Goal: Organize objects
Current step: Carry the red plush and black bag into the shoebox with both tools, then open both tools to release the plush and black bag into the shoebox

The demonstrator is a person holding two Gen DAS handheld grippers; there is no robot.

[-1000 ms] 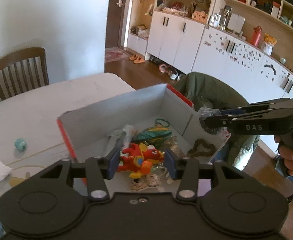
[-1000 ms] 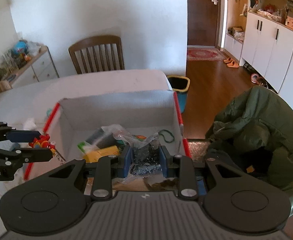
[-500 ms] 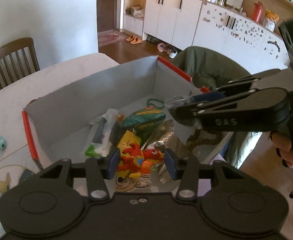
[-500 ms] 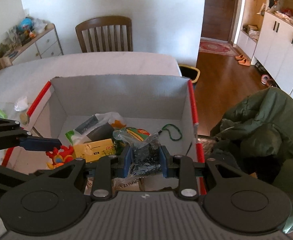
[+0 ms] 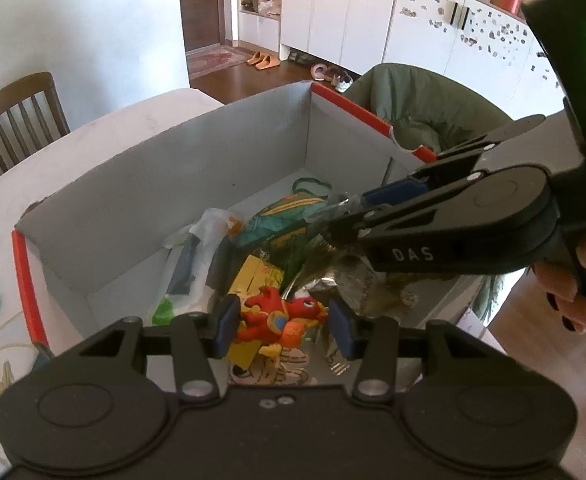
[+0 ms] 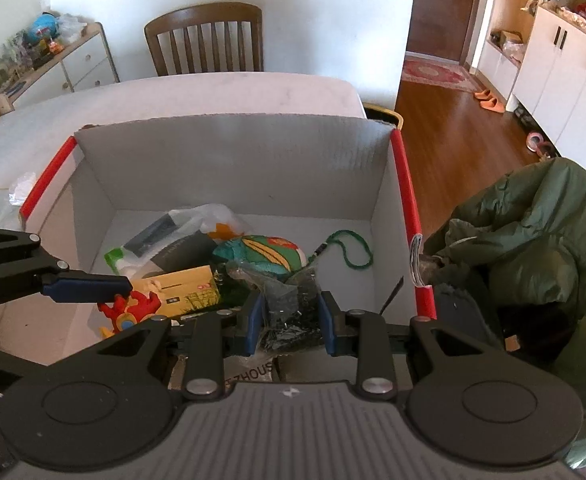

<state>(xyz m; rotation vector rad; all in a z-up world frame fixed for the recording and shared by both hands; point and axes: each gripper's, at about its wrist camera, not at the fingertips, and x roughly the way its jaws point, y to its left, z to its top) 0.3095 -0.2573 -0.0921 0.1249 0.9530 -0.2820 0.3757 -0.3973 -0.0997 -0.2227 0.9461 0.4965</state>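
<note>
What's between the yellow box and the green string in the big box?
A green patterned pouch lies between the yellow box and the green string on the cardboard box floor. The right wrist view shows it best.

Black tongs [image 5: 283, 330] w/ blue pads [image 5: 225, 326], "DAS" marking.

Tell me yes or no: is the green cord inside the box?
Yes, the green cord lies on the floor of the box, near its right wall.
</note>
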